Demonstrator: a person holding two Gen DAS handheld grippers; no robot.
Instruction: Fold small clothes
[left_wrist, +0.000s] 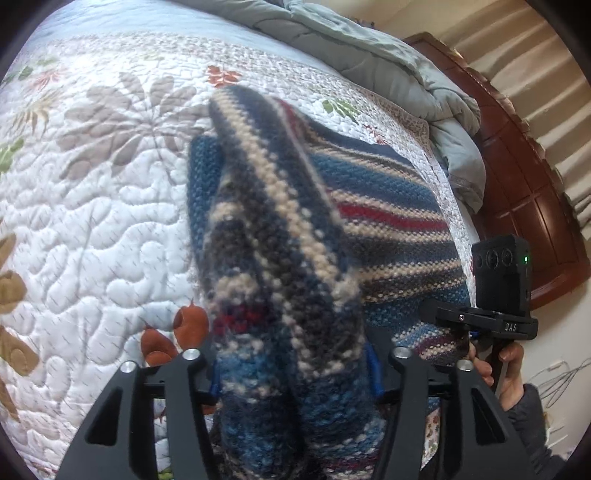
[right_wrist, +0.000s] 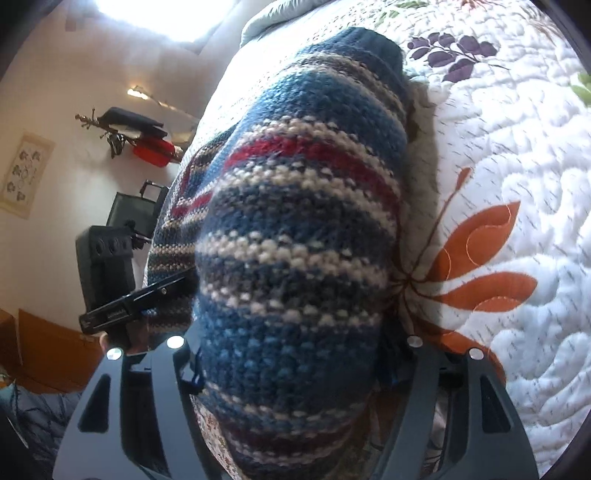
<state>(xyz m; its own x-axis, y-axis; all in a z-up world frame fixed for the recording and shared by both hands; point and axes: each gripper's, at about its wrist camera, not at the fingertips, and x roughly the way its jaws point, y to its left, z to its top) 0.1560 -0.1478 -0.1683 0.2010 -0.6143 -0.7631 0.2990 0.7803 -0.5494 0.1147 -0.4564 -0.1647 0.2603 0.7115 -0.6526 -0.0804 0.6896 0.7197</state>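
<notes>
Folding is best kept level: both held edges of the striped knit sweater (left_wrist: 288, 258) should be carried together and laid flat, so no bunching is left. A thick fold of knit is pinched by the left gripper (left_wrist: 291, 373), and another is pinched by the right gripper (right_wrist: 291, 365). The sweater is draped over the quilted bedspread (left_wrist: 92, 221), near the bed edge by the wooden headboard (left_wrist: 535, 206). Chunky, soft wool is seen, in blue, cream and red bands; the quilt is stitched and floral.
</notes>
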